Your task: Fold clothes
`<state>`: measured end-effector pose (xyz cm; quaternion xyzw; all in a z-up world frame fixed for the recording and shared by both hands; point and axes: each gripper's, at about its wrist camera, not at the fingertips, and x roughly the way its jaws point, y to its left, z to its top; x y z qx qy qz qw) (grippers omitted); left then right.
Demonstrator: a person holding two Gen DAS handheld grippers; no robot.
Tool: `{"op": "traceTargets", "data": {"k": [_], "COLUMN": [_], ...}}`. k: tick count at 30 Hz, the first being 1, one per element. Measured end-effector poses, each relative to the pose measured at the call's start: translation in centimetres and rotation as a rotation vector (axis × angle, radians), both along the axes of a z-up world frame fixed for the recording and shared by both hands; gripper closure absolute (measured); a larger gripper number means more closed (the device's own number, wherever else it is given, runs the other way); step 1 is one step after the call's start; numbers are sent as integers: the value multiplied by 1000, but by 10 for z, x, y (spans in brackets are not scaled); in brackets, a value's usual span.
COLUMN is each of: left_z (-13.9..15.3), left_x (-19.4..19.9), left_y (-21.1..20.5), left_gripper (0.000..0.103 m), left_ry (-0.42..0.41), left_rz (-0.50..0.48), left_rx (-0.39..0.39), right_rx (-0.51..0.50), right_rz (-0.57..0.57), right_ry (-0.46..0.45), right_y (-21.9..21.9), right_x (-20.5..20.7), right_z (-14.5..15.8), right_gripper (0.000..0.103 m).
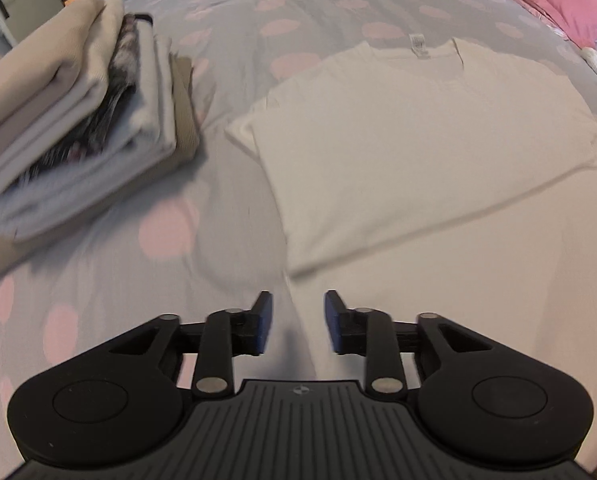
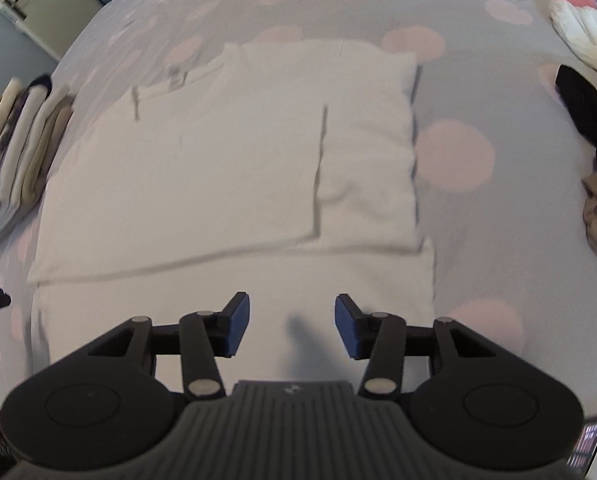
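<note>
The folded stack (image 1: 74, 120) smears with motion blur; the unfolded heap (image 2: 594, 128) runs off the right edge.

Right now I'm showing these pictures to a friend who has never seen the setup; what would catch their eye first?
Most likely the white T-shirt, spread flat in the middle of the grey bedspread with pink dots, sides already folded in. Next, the stack of folded clothes to its left. Both open grippers, left and right, hover at the shirt's near edge, holding nothing.
</note>
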<state>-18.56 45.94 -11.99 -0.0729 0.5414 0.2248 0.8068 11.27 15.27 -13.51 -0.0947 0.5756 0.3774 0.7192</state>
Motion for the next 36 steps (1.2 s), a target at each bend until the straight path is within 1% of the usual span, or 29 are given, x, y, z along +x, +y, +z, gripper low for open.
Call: {"op": "traceTargets", "data": {"k": [1,2,4,7,10,13,14,16,17,20,24,27,28,29,30,31,32,33,34,36], "left_z": [-2,-4,-10,-19,-23,-27,-29,-31,-32,-39,-48,-56,-58,-61,-61,-60,-58,-56,-53,-45], "left_x": [-8,-15,-27,-39,-48,-56,-57,-59,-60,-65,-77,-85,-86,-88,-88,-89,-89,-89,-90,-93], "left_y": [-4,-8,-14,-27,-40,-50,-52,-58,-61,-68,-70,-72,-74,-76,-78,-80,-82,-83,-83,-82], "left_gripper": [64,63,63,63,62,56,56,56,56,56,56,56,58,66,73,86,97,99,101,101], "left_ry": [0,1,4,27,38,42,48,61,70,112,179,229,241,249,248,240,233,224,209,170], "left_rz": [13,28,58,63,42,41,41,34,28,14,26,31,25,18,8,-2,-13,-20,-19,-7], "left_rx": [-8,-20,-52,-67,-67,-70,-78,-86,-88,-95,-127,-157,-178,-201,-218,-230,-241,-241,-237,-243], "right_rx": [-12,-25,-60,-119,-156,-177,-172,-162,-172,-225,-255,-268,-274,-281,-285,-283,-280,-270,-257,-232], "right_rz": [18,37,78,113,106,81,67,36,25,28,23,4,4,11,24,34,45,48,46,34], "right_ry": [-7,-15,-29,-62,-95,-98,-92,-79,-85,-98,-71,-30,-16,-5,1,2,1,-3,-11,-32], "right_y": [-4,-8,-18,-35,-57,-80,-86,-97,-101,-110,-119,-126,-128,-128,-128,-128,-128,-129,-130,-133], "right_x": [-9,-18,-34,-50,-58,-62,-63,-64,-66,-74,-78,-79,-80,-82,-84,-87,-89,-91,-92,-93], "right_z": [-3,-6,-13,-22,-28,-31,-31,-30,-30,-33,-40,-42,-44,-45,-46,-46,-46,-44,-41,-35], "right_gripper": [52,52,52,52,52,51,51,51,49,48,48,48,48,48,52,57,70,88,95,97]}}
